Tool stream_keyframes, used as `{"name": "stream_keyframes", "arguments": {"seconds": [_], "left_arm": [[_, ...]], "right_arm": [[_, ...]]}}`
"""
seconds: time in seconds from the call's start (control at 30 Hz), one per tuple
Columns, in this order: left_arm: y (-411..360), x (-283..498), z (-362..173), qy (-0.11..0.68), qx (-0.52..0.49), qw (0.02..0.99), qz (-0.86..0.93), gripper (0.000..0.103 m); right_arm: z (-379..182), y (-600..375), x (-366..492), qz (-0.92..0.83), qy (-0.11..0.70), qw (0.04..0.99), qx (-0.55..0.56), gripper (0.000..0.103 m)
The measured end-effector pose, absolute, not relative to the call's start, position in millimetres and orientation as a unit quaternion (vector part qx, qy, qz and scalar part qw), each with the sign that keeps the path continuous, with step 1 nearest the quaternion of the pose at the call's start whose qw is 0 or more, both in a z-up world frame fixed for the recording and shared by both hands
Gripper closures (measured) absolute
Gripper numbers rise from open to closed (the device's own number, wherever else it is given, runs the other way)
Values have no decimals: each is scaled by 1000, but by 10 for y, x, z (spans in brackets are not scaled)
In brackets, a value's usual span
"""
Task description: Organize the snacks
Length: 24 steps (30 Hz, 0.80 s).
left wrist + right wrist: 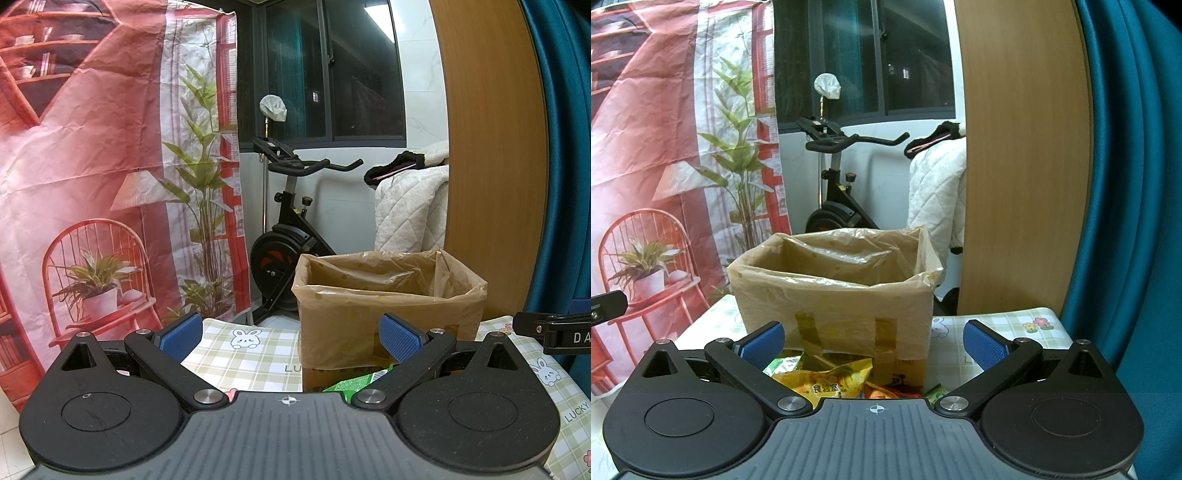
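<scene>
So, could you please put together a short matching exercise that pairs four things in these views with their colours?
Things:
1. bag-lined cardboard box
2. snack packet nearest the right hand-held gripper
3. exercise bike
4. tablecloth

Colours:
A. black
B. yellow
C. green and cream plaid
D. brown

Pairs: 1-D, 2-B, 3-A, 4-C

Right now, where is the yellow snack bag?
In the right wrist view, the yellow snack bag lies on the table just in front of the lined cardboard box, low between the open right gripper fingers.
</scene>
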<state>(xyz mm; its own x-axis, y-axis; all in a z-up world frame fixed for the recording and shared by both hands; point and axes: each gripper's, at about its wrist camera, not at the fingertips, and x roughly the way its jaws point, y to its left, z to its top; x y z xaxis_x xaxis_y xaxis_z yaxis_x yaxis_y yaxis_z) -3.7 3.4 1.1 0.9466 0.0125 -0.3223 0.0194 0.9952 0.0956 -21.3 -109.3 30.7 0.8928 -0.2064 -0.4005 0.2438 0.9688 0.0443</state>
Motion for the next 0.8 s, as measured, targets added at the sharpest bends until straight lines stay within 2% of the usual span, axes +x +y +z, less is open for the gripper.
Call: {"name": "stream_keyframes", "arguments": {"seconds": [0.8], "left_arm": [[39, -41, -7, 162, 53, 985, 7, 1]], "right_arm": [[290, -1082, -197, -116, 200, 972, 45, 0]]}}
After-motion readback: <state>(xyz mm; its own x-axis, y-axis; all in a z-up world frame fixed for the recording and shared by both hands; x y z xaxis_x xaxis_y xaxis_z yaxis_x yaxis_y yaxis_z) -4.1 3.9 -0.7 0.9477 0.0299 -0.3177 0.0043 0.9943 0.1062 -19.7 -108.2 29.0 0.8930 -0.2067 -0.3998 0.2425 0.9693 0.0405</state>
